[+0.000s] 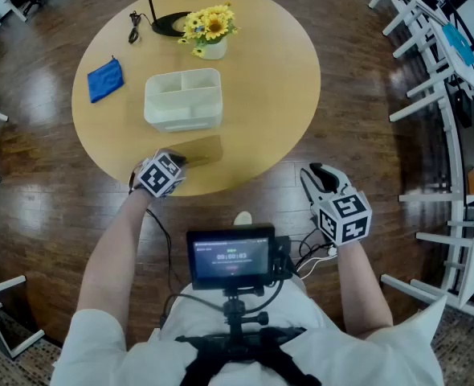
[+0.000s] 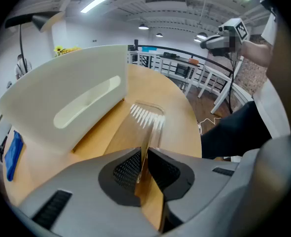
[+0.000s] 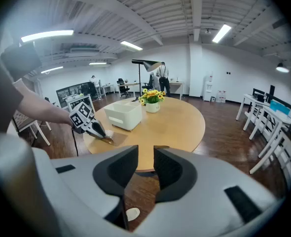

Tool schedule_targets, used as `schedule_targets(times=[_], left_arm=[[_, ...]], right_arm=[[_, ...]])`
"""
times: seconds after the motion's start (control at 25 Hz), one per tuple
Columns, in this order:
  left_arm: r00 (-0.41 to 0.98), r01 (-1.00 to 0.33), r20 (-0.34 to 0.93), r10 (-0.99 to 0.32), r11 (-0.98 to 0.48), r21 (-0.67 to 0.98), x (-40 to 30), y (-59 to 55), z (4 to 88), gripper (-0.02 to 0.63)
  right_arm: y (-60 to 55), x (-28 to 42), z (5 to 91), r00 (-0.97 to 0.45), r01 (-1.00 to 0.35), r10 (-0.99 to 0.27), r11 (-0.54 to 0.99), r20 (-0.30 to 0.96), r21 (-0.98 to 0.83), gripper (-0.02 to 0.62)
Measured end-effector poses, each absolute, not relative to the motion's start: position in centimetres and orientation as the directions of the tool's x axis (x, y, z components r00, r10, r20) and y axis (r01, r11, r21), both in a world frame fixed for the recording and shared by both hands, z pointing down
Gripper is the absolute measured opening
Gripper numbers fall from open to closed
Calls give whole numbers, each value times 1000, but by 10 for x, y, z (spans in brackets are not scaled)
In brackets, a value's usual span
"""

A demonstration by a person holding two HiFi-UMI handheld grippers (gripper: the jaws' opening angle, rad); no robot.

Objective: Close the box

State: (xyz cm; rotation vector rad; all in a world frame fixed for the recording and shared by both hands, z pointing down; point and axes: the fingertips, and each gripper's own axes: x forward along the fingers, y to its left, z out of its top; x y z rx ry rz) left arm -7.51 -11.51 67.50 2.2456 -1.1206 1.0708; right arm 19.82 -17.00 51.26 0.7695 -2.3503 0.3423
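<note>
Head view: left tongs point(image 1: 179, 162) clamp an edge of the flat transparent plastic lid point(image 1: 202, 149) lying ahead of them. Beyond it, the white compartmented plastic box point(image 1: 182, 99) stands uncovered. Right tongs point(image 1: 316, 175) stand apart, empty. Lid placement remains.

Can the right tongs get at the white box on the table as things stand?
Probably yes. The right tongs are open and empty, and the table between them and the white box lies bare. The left tongs hold the clear lid.
</note>
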Motion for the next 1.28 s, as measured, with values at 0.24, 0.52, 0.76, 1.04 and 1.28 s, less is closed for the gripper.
schedule_targets(times=[0.24,0.52,0.76,1.04,1.28], left_arm=[[416,-761,804,-426,-647,51,-66,-107,667,6],[486,-692,782,-391,-719,71,-54,-93,613,6],[535,-586,768,-352,-809,37,-52,-80,536,6],[554,-507,749,-363,-861,-43,-84,-110,471,6],[590,-435,742,-318,-899,-40,-111,-148,478,6]], right_arm=[[-179,186,507,-662,-555,-393,829,639,-65,104],[-184,160,500,-710,-490,-323,864,626,-111,104],[-176,147,491,-735,-457,-292,880,612,-130,104],[-159,139,484,-712,-512,-344,851,613,-117,104],[-128,121,462,-662,-634,-465,766,588,-107,104]])
